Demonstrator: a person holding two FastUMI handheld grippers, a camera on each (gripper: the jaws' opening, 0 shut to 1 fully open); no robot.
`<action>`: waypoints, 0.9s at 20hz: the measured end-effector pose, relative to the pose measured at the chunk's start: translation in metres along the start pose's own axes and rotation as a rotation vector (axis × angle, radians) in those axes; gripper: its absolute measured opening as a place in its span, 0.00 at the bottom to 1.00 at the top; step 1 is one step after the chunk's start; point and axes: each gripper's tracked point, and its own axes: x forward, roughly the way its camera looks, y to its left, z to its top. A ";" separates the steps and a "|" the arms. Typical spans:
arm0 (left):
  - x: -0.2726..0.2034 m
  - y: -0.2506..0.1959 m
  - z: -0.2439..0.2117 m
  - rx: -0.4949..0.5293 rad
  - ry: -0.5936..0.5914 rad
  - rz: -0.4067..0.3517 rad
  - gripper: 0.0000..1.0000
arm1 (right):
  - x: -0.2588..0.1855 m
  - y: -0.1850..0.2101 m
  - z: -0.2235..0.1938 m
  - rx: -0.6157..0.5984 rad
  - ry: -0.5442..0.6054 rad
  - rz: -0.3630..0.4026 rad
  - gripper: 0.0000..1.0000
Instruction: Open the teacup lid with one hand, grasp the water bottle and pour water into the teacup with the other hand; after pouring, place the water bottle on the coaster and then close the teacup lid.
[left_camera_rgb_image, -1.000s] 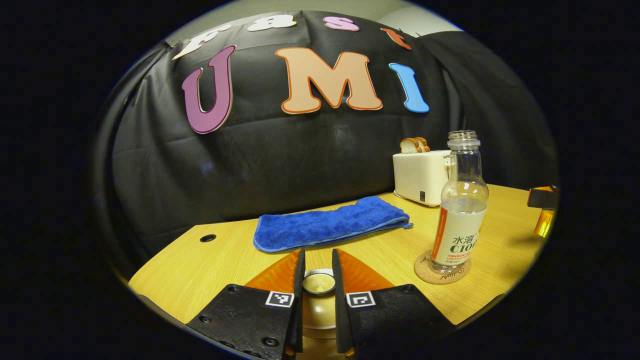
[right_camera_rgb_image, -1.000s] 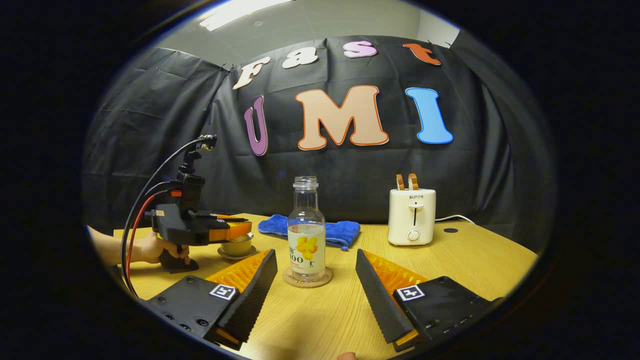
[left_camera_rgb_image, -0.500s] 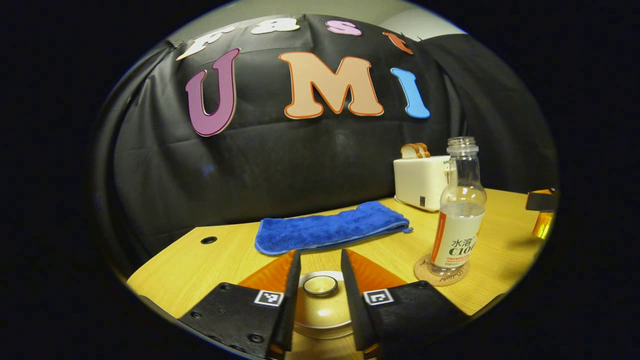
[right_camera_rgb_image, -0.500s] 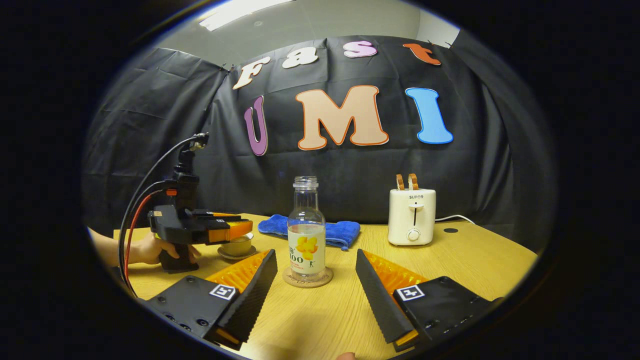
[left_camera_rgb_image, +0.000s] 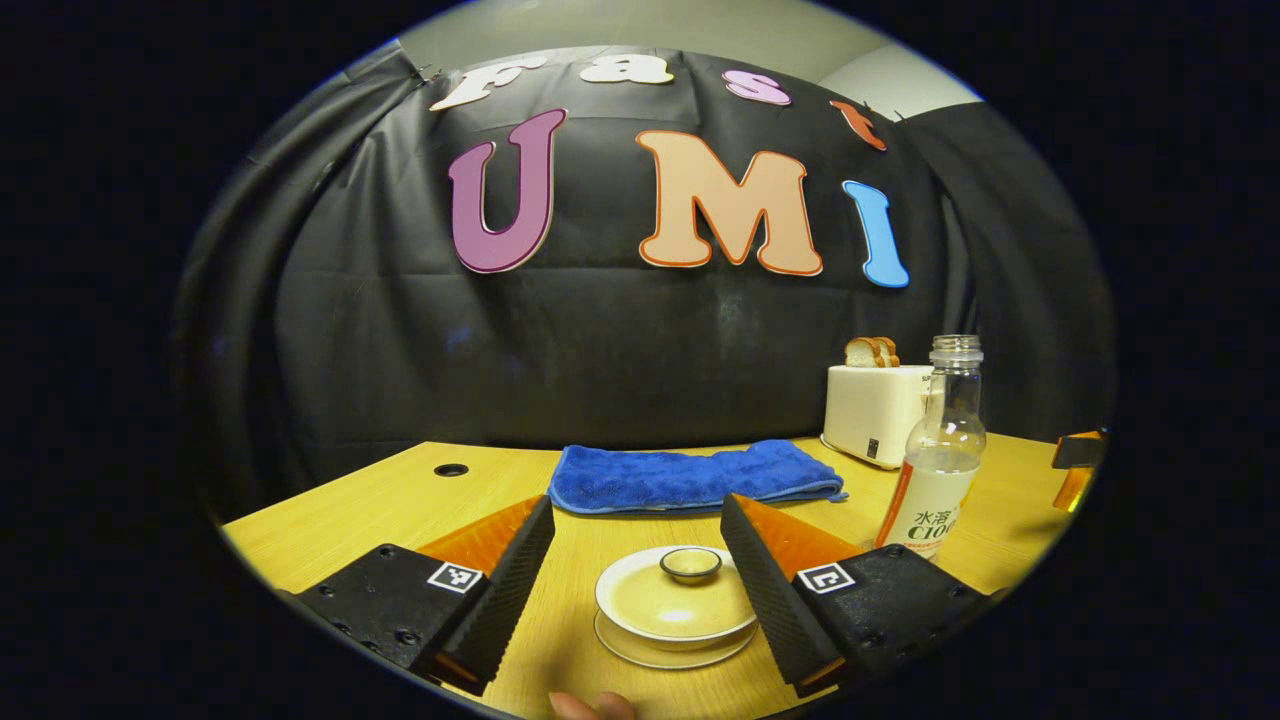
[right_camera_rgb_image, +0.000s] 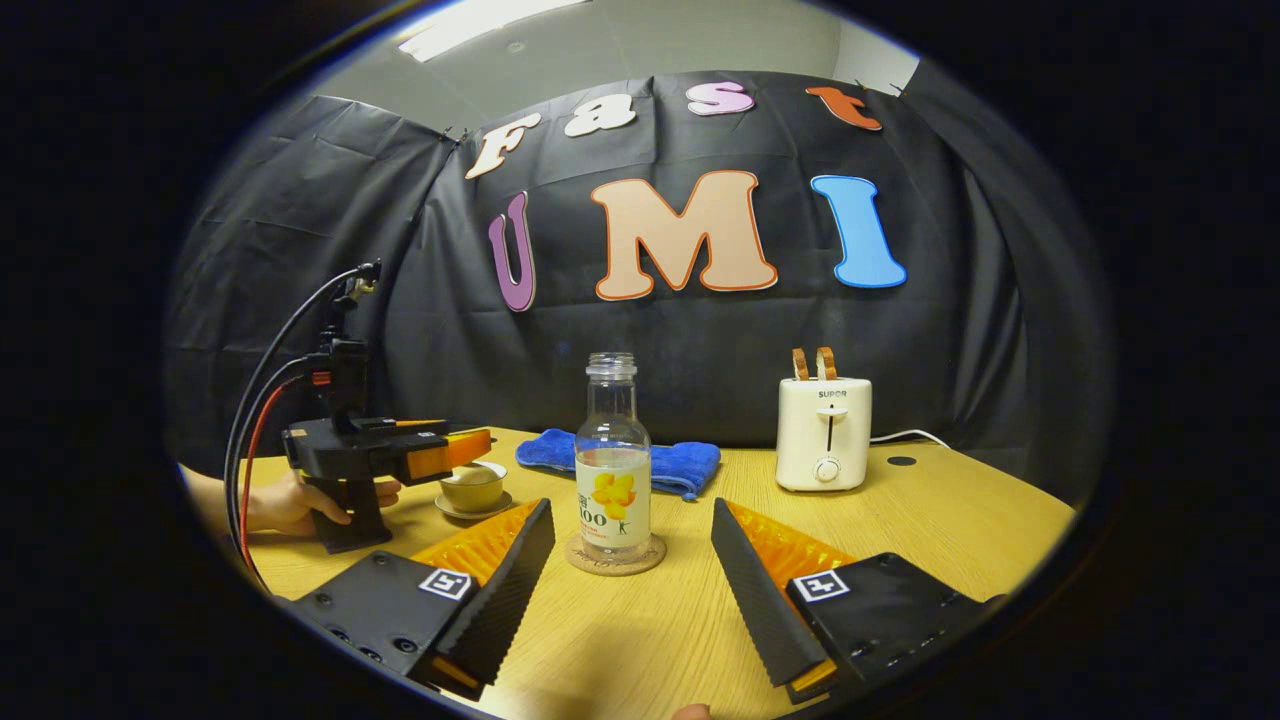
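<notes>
Between the spread fingers of our left tongs (left_camera_rgb_image: 637, 545), in the left gripper view, we see the teacup (left_camera_rgb_image: 675, 625) on its saucer with the lid (left_camera_rgb_image: 676, 595) on it; the tongs are wide open and hold nothing, apart from the cup on both sides. Beyond lies a blue towel (left_camera_rgb_image: 693, 477) on the surface (left_camera_rgb_image: 380, 500). To the right stands the water bottle (left_camera_rgb_image: 935, 460), uncapped, with a white toaster (left_camera_rgb_image: 870, 410) behind it.

From the right gripper view, our right tongs (right_camera_rgb_image: 632, 545) are likewise wide open and empty, the water bottle (right_camera_rgb_image: 613, 470) upright on its cork coaster (right_camera_rgb_image: 614, 557) just ahead between the fingers. At left, a hand (right_camera_rgb_image: 290, 503) holds the left tongs (right_camera_rgb_image: 470, 445) above the teacup (right_camera_rgb_image: 474, 487); whether they touch we cannot quite tell.
</notes>
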 end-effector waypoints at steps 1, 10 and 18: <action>-0.007 -0.002 -0.002 0.001 0.004 -0.002 0.98 | 0.000 -0.003 0.000 0.000 -0.001 -0.017 0.94; -0.096 -0.022 0.003 0.007 -0.009 0.017 0.98 | -0.022 -0.016 0.002 -0.004 -0.009 -0.189 0.95; -0.152 -0.043 0.003 0.008 -0.009 0.050 0.97 | -0.048 0.024 0.002 -0.003 -0.009 -0.196 0.99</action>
